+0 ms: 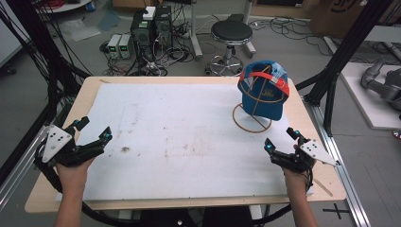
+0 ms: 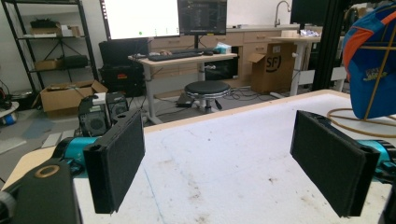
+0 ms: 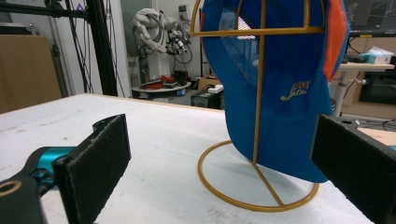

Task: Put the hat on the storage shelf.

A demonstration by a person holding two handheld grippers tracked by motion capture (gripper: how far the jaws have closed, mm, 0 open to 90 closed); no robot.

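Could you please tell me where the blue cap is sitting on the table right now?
In the high view the blue cap hangs on a gold wire stand at the table's far right, just beyond the open right gripper.

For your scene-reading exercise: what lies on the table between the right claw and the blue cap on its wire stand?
Nothing: only bare, stained white table sheet separates the right claw from the blue cap on its gold wire stand, seen in the high view and right gripper view.
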